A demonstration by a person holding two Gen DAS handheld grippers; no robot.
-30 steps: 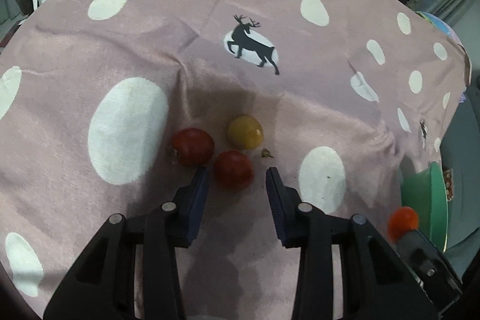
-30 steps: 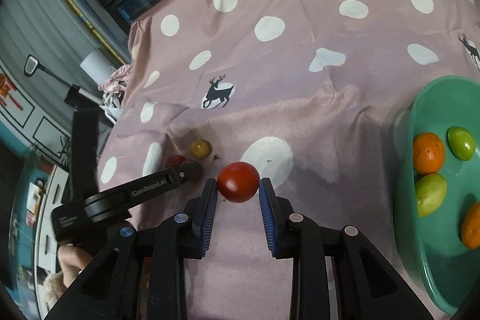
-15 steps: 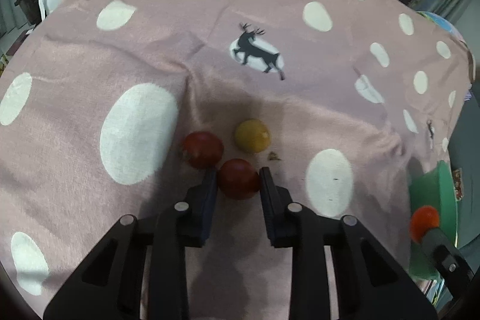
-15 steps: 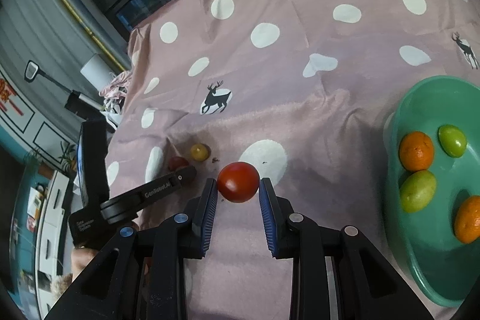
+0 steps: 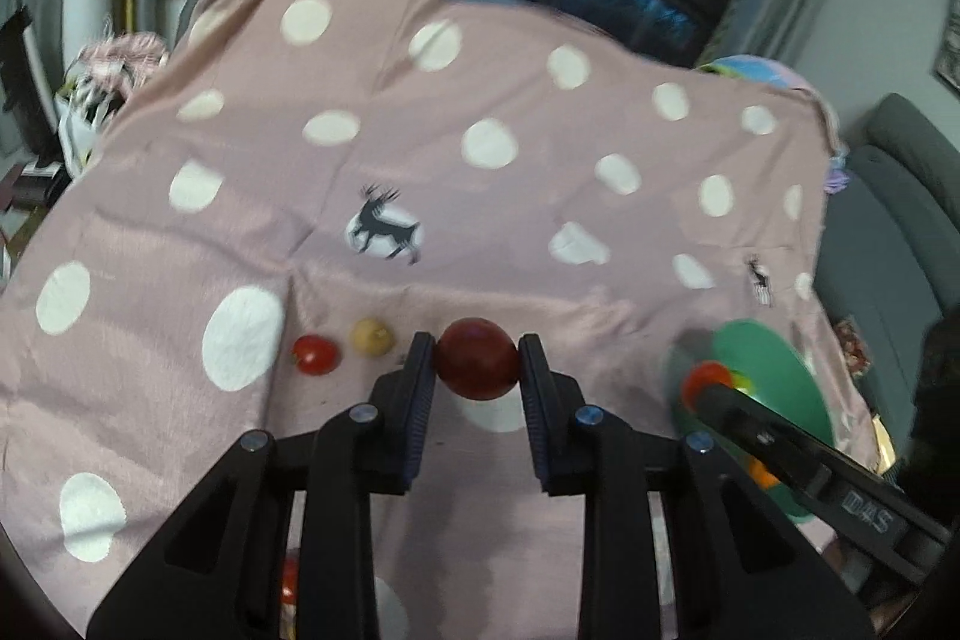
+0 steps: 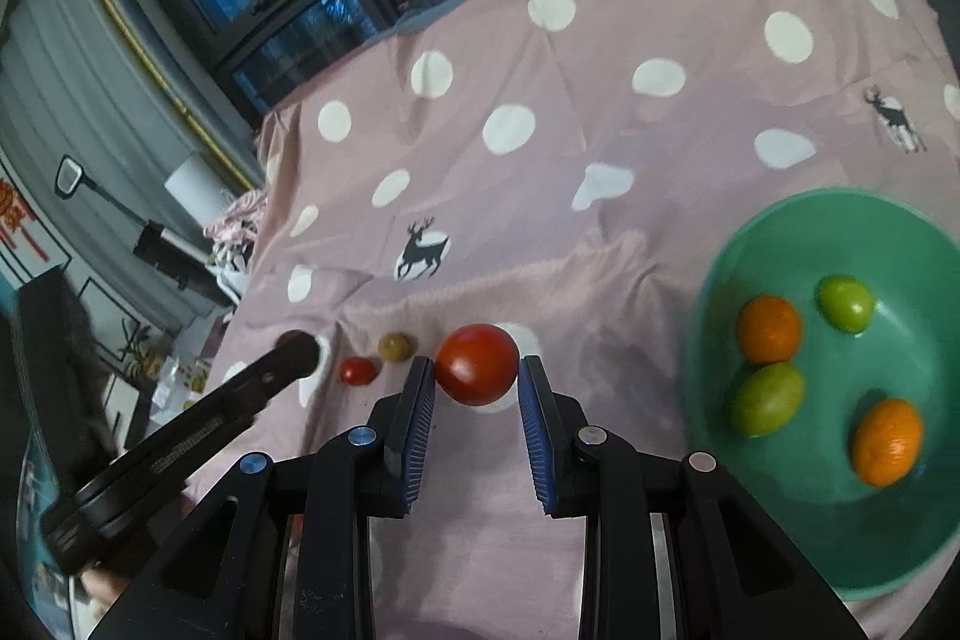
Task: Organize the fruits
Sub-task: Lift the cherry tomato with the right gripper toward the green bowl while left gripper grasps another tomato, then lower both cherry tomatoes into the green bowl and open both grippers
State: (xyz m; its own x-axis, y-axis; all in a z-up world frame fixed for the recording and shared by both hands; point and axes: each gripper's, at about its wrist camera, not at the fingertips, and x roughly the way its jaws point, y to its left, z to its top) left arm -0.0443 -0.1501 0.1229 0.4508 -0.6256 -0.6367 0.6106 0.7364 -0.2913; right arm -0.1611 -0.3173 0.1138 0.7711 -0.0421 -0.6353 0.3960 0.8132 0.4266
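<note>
Right gripper [image 6: 477, 382] arm in left view reads "DAS", blurred. Both angle downward: left gripper [image 5: 477, 361] clamps dark tomato [image 5: 477, 358], right clamps red tomato [image 6: 477, 364].

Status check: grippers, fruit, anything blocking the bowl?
Left gripper and right gripper each shut on a tomato. Four fruits in bowl; two on cloth. Path clear.

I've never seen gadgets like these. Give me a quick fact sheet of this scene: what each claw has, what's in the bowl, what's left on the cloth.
left claw: shut on a dark red tomato
right claw: shut on a red tomato
green bowl: two oranges, two green fruits
polka-dot cloth: a small red tomato and a yellowish fruit lying loose, side by side
setting: window behind, dusk outside
</note>
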